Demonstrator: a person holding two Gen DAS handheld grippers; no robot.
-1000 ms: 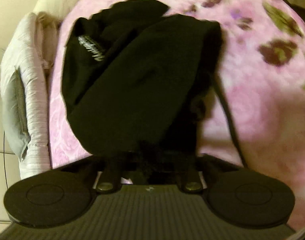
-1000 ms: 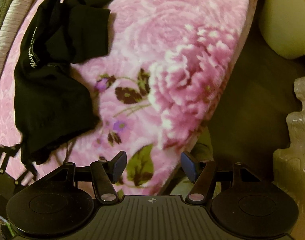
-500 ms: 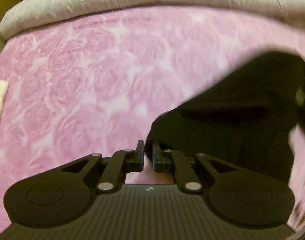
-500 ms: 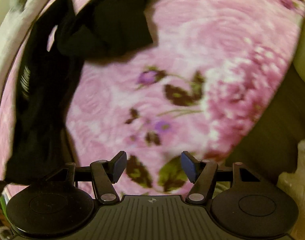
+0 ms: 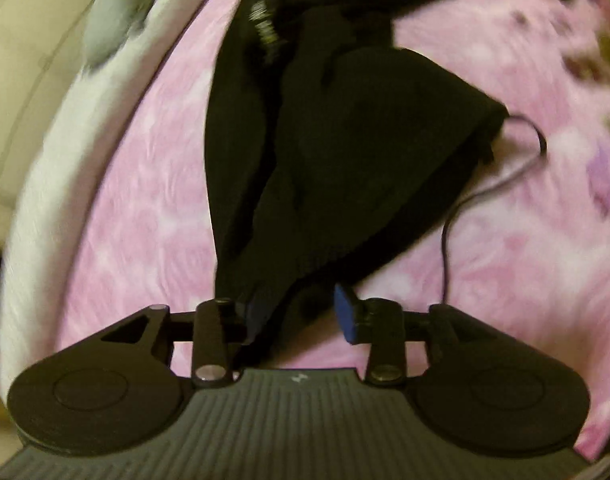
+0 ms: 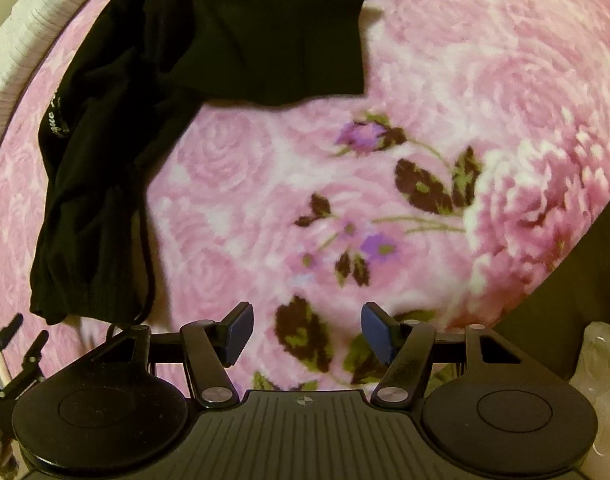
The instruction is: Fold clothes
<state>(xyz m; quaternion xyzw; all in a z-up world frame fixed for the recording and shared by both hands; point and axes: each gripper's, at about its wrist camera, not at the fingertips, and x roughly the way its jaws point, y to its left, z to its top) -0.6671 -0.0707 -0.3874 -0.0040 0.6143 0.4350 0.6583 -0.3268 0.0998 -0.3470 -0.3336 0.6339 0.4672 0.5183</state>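
A black garment with white lettering lies crumpled on a pink rose-print blanket. In the left wrist view its near hem lies between the fingers of my left gripper, which stands open. A thin black drawstring trails off to the right. In the right wrist view the garment lies at the left and top, with a folded part at the top centre. My right gripper is open and empty over bare blanket, apart from the garment.
A white ribbed quilt and a grey pillow run along the blanket's left side. The blanket's edge drops to a dark floor at the right. A pale glassy object stands at the lower right.
My left gripper was shut half a second ago and is now open, with the garment's hem between its fingers. The right gripper has moved closer over the blanket, still open.
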